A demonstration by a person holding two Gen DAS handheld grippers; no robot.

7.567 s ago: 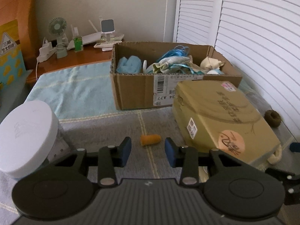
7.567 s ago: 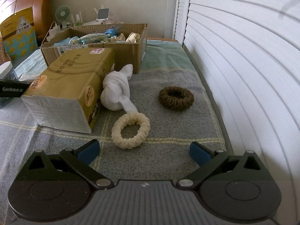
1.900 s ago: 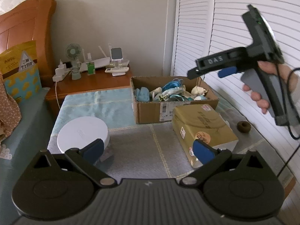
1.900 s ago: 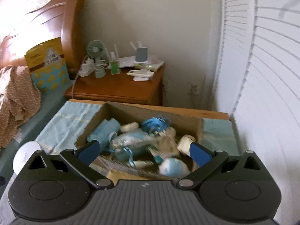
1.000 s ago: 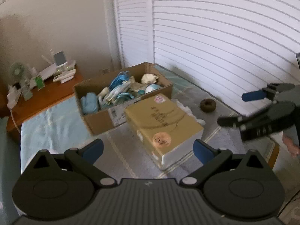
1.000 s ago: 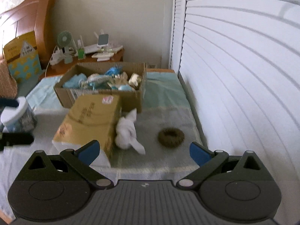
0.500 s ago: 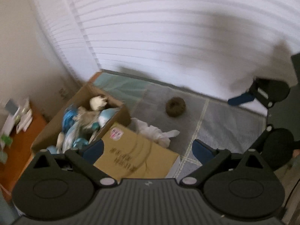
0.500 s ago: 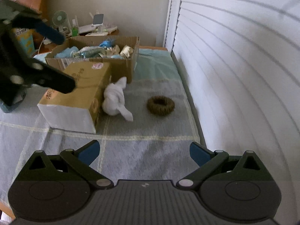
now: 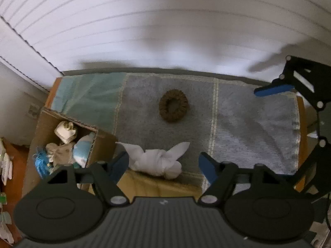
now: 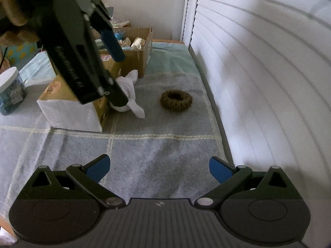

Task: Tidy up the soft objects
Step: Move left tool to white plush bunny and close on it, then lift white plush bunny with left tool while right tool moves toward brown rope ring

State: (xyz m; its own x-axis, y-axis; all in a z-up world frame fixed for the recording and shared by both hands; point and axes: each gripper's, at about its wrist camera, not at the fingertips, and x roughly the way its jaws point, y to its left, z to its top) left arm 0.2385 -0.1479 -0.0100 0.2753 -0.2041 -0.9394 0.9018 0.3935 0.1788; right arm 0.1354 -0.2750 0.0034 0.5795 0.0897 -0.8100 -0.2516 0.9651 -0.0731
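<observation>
A knotted white cloth (image 9: 158,161) lies on the grey mat beside a yellow-brown tissue box (image 9: 163,184); it also shows in the right wrist view (image 10: 130,91). My left gripper (image 9: 163,164) is open and hovers right above the cloth, its jaws on either side. A brown ring scrunchie (image 9: 173,108) lies farther on, also in the right wrist view (image 10: 176,100). A cardboard box (image 9: 62,150) holds several soft items. My right gripper (image 10: 158,170) is open and empty, low over the mat near its front edge.
White louvred doors (image 10: 258,62) run along the mat's right side. The tissue box (image 10: 70,105) stands left of the cloth. A white-lidded jar (image 10: 10,91) stands at the far left. The cardboard box (image 10: 134,57) stands at the back.
My left gripper has swung over the tissue box and come down above the white cloth, jaws narrower. My right gripper has dropped back low over the mat's near end.
</observation>
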